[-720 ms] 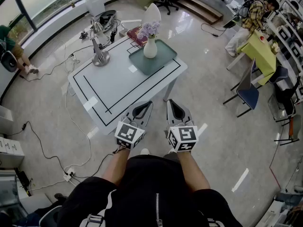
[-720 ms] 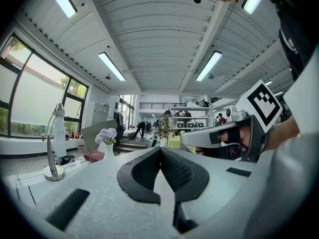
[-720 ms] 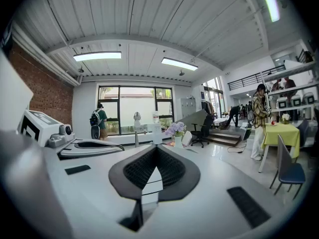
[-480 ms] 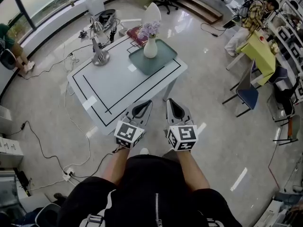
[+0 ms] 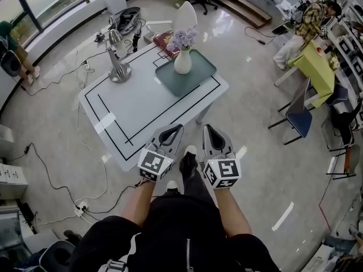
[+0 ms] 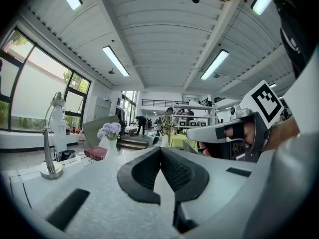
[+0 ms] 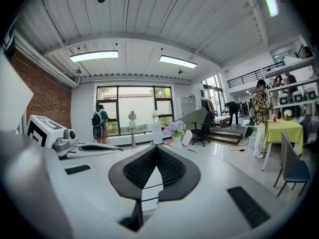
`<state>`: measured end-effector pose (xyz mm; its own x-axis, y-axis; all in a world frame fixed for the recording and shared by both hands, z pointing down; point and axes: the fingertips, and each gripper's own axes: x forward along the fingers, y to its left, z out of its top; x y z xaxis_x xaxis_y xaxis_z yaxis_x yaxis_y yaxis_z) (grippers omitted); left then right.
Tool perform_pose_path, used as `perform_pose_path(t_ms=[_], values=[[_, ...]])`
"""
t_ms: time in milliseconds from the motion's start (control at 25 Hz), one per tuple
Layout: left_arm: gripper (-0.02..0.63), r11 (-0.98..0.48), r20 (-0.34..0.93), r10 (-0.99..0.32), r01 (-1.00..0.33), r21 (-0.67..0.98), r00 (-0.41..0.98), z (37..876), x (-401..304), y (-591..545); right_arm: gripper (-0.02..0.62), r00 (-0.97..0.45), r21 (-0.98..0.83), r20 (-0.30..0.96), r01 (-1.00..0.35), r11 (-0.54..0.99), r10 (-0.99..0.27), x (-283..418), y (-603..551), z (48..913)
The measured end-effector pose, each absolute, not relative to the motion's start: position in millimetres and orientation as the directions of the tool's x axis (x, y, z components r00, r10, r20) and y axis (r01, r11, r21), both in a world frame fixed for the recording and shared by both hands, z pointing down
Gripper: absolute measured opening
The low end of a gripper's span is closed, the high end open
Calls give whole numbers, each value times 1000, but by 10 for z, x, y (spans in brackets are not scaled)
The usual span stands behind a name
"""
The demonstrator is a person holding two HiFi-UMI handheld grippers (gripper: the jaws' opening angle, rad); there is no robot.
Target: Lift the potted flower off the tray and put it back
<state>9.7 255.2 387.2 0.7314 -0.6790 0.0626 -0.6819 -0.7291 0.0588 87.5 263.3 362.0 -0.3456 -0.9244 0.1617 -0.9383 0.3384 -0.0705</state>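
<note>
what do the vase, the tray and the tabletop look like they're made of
The vase: white, smooth, softly shiny, likely glazed ceramic, though plastic is possible. The tray: matte grey-green with a raised rim, probably plastic or painted metal; hard to tell. The tabletop: smooth pale white, faintly glossy, looks like laminate or painted board, marked with black lines.

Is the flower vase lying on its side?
No, the white vase of purple flowers stands upright on the grey-green rectangular tray.
</note>
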Motion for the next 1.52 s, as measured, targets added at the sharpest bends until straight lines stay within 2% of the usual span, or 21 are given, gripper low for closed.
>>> perform_pose_path(t_ms=[480,800,960,1520], values=[[5,-663,93,-743,-748,40,663,3690,96,1094,8,-452,-110,151,-892,439,-879,861,965,3671],[5,-629,131,-765,-775,54,630,3795,252,127,8,-503,-61,181,-864,501,-845,964,-133,3777],[5,-625,157,-770,-780,12,619,3983,240,-153,8,-528,-41,203,-846,532,-824,971,-474,3916],[5,-611,193,-766,-788,76,613,4380,77,-591,12,-530,-9,256,-837,546,-808,813,-1014,4425]])
